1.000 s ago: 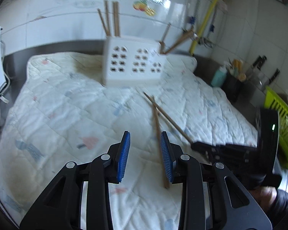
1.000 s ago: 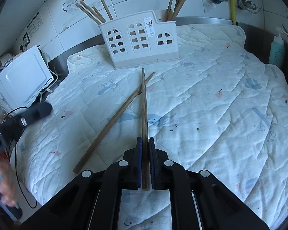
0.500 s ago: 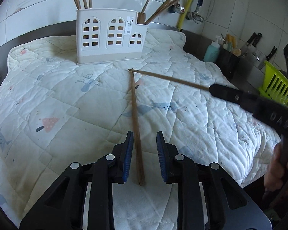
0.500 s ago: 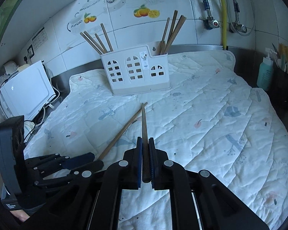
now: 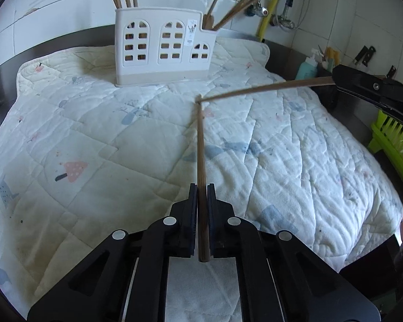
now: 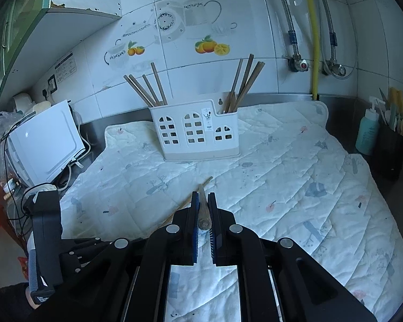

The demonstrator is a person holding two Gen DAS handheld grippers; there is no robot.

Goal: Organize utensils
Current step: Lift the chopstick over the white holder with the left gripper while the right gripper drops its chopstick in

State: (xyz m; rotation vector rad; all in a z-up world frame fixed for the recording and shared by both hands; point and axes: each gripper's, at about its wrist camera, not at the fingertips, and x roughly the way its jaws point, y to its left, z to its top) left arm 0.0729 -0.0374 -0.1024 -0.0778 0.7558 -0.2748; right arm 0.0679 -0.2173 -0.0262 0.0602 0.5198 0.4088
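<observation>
A white utensil holder (image 5: pixel 162 51) with arched holes stands at the far side of a quilted cloth (image 5: pixel 94 139); several chopsticks stand in its left and right compartments. It also shows in the right wrist view (image 6: pixel 198 131). My left gripper (image 5: pixel 201 190) is shut on a brown chopstick (image 5: pixel 200 145) lying on the cloth. My right gripper (image 6: pixel 203 198) is shut on a second chopstick (image 6: pixel 202 209), lifted off the cloth; that chopstick (image 5: pixel 266 88) comes in from the right in the left wrist view, its tip near the first one's far end.
A white appliance (image 6: pixel 45 142) with cables stands left of the cloth. A teal bottle (image 6: pixel 366 131) and a dark utensil pot (image 6: pixel 392 150) stand at the right. A green rack (image 5: pixel 392 139) is at the right edge. Pipes (image 6: pixel 313 35) run down the tiled wall.
My left gripper has shut on the chopstick lying on the cloth. My right gripper has risen with its chopstick and tilted it up off the cloth.
</observation>
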